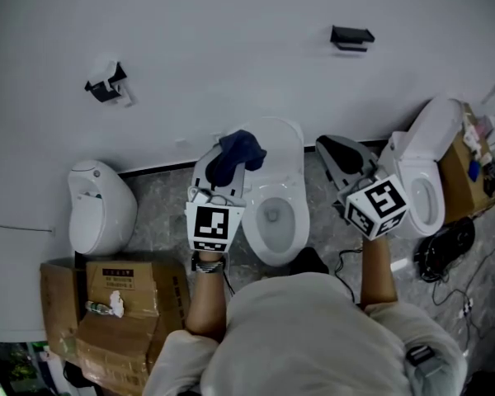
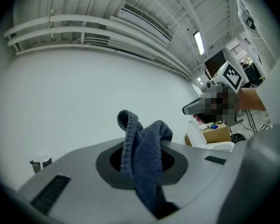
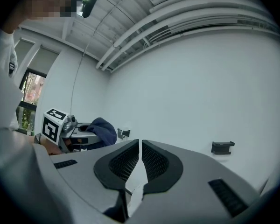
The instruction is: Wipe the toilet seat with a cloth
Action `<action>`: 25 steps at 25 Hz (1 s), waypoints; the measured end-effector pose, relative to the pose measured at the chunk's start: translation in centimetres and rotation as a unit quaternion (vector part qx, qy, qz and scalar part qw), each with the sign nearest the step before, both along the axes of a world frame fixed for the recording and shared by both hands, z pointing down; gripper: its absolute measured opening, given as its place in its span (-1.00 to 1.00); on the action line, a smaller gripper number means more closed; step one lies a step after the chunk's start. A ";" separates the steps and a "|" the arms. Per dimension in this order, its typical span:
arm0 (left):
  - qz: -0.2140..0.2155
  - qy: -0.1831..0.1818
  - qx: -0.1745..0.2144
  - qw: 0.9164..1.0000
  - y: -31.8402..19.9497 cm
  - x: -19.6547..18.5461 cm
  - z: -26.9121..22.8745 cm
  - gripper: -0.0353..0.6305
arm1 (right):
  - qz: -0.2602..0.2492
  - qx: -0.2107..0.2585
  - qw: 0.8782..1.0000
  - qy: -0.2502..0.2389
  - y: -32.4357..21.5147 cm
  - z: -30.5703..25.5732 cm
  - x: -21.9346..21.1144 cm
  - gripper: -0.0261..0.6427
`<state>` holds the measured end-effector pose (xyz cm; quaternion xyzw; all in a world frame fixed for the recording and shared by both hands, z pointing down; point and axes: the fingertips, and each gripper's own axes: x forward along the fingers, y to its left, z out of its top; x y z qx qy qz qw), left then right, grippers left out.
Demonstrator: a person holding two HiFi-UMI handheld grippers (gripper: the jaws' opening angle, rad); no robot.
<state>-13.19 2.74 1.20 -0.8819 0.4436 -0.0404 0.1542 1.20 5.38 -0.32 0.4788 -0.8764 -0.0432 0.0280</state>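
Blue cloth (image 2: 145,158) is clamped in left gripper (image 1: 221,176), up in the air, clear of toilet seat (image 1: 254,231). Right gripper (image 1: 343,162) is closed, empty. Risk: only a bunched fold looks pinched, so wiping friction could pull it out into the bowl.

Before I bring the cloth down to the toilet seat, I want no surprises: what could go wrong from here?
1. The cloth is only pinched in the left gripper, with loose folds sticking out, so it may slip out under wiping pressure.
2. The middle toilet has a second toilet close on its right; a drop could land on the wrong one.
3. Cables lie on the floor at the right, a possible trip.
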 end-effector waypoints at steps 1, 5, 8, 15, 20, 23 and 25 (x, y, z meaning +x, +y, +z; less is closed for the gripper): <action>0.001 0.003 0.003 1.000 0.1 -0.1 -0.5 -0.76 | -0.001 0.004 1.000 0.003 0.0 -0.4 -0.2 -0.80; 0.012 -0.001 0.009 1.000 1.1 0.1 -1.4 -0.76 | -0.004 0.003 1.000 0.021 0.4 -0.7 -0.8 -0.82; 0.011 -0.003 0.014 1.000 1.2 0.0 -1.4 -0.76 | -0.004 -0.004 0.999 0.036 0.4 -0.2 -1.2 -0.83; 0.014 -0.006 0.004 1.000 1.1 0.2 -0.5 -0.76 | 0.000 -0.013 0.999 0.036 0.3 0.5 -1.0 -0.83; 0.023 -0.009 -0.005 1.000 0.9 0.5 0.3 -0.76 | 0.000 -0.021 0.999 0.037 0.1 1.3 -1.0 -0.83; 0.027 -0.011 -0.008 1.000 1.1 0.7 0.5 -0.76 | -0.001 -0.027 0.999 0.040 0.0 1.7 -1.0 -0.83; 0.028 -0.010 -0.008 1.000 1.1 0.8 0.5 -0.76 | 0.002 -0.027 0.999 0.041 -0.2 1.8 -0.9 -0.83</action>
